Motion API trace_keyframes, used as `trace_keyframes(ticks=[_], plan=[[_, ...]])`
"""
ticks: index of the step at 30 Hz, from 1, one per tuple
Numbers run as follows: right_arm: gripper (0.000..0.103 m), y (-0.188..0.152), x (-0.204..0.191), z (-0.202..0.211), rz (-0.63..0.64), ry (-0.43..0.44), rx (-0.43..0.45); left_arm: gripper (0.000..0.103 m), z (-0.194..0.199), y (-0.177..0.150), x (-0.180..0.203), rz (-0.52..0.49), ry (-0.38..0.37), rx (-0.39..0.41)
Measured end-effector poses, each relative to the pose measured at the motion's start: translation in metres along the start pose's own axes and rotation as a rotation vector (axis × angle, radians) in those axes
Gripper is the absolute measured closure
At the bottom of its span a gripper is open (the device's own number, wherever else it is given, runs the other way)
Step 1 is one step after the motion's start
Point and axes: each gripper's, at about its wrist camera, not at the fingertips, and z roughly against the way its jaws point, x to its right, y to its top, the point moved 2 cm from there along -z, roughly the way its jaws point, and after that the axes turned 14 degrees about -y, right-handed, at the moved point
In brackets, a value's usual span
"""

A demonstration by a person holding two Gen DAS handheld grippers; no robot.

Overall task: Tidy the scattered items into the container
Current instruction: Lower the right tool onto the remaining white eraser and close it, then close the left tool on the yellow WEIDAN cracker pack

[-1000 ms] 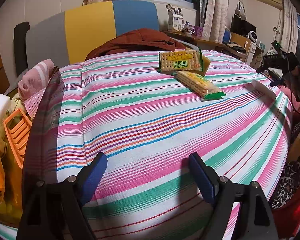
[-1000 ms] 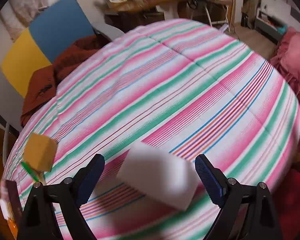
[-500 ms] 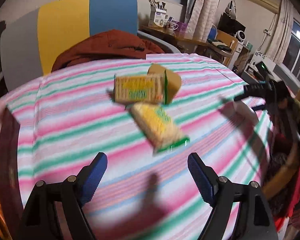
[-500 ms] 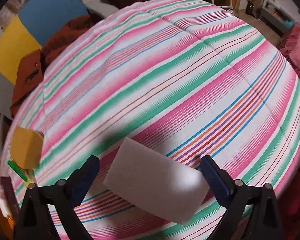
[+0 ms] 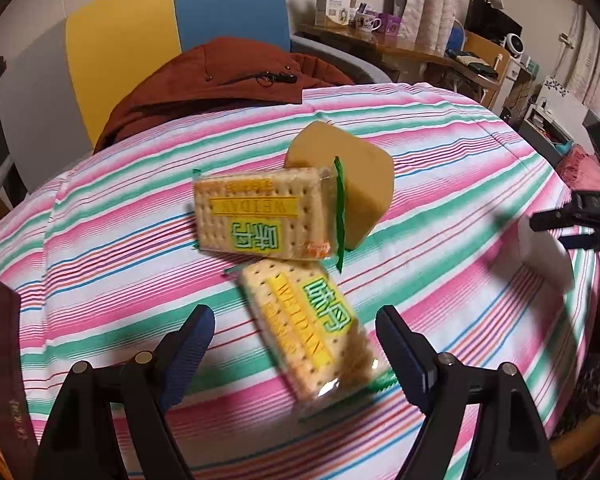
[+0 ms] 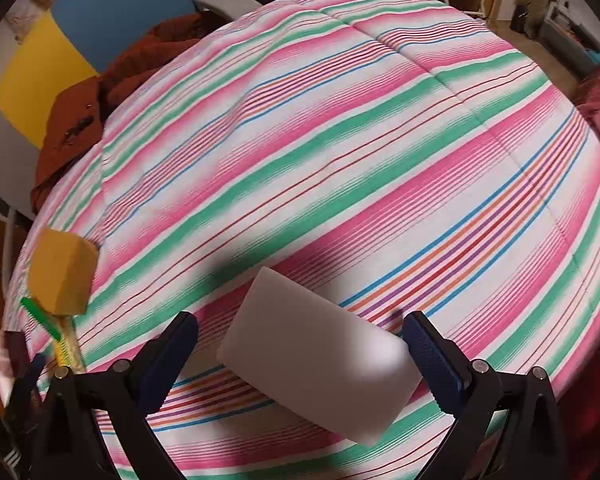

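Closing in over the last second, the left gripper (image 5: 294,346) now frames the nearer cracker packet (image 5: 314,330) between its spread jaws, where a second ago only bare striped cloth (image 5: 100,248) lay between them. Neither blue pad touches the wrapper. At twelve o'clock from that packet lies a second cracker packet (image 5: 260,216), touching it, with a tan foam block (image 5: 344,184) leaning against its far edge at about one o'clock. The container's dark wall (image 5: 0,360) shows only at the left view's eight o'clock edge, well apart from the scattered items.

On the right, the right gripper (image 6: 300,346) has just been opening its jaws, which now stand wide on either side of a white foam block (image 6: 320,356) lying on the cloth; the pads are clear of it. The same tan block (image 6: 62,278) sits at nine o'clock in the right view.

Both hands appear to be at the reach-and-straddle step, nothing lifted yet. Next, each gripper likely needs to lower until its pads flank the item's sides, pinch, and carry it toward the container; the slick, flat packet may slide or crumple if squeezed off-centre.
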Motion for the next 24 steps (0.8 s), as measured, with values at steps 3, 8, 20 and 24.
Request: trace_keyframes(ticks=[3,8,20,24], plan=[[0.0,-0.005,0.002,0.002,0.0,0.023,-0.01,0.019,-0.014,0.001,-0.001,0.0,0.028,-0.038],[0.0,-0.013,0.002,0.006,0.018,0.103,-0.03,0.031,-0.018,-0.007,-0.013,0.01,0.002,-0.061],[0.0,0.0,-0.052,0.001,0.172,0.125,-0.024,0.053,0.012,-0.036,-0.026,-0.087,-0.01,-0.058],[0.0,-0.007,-0.061,-0.003,0.216,0.089,-0.025,0.053,0.03,-0.055,-0.036,-0.087,-0.029,-0.065]])
